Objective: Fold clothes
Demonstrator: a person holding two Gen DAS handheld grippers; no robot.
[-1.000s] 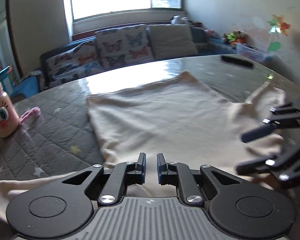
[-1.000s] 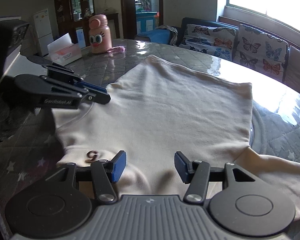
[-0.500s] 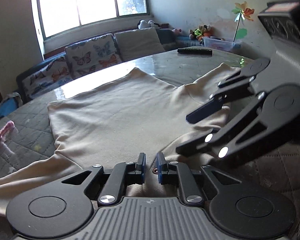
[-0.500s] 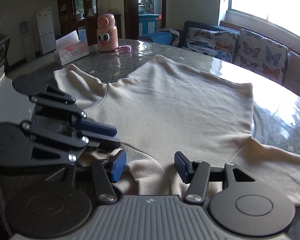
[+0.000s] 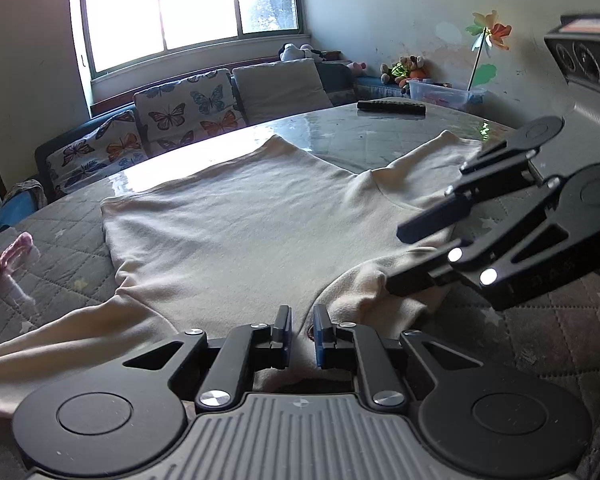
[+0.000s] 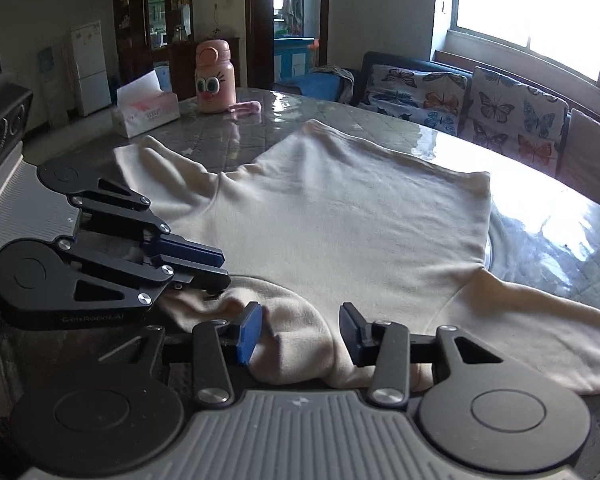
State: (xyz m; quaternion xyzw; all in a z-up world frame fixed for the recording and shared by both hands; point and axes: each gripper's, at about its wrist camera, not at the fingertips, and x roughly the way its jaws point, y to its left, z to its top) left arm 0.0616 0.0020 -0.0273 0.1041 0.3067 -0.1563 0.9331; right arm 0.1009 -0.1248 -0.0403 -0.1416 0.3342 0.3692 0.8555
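A cream long-sleeved knit top (image 6: 340, 216) lay spread flat on the round quilted grey table with a glossy clear cover (image 5: 360, 136), its hem toward the butterfly-print sofa cushions (image 5: 184, 108) and its neckline at the near edge, right under both tools. The left gripper (image 5: 301, 330) sat low over the collar with only a narrow slit between its blue pads; whether cloth was pinched there could not be told. The right gripper (image 6: 300, 330) was partly spread, its jaws having just been closing, and a raised hump of the collar fabric stood between them, brushing the left pad while the right pad stayed clear of it. The two tools were just beside each other. A clear plastic bin (image 5: 444, 94) by the far wall held small toys, too blurred to name
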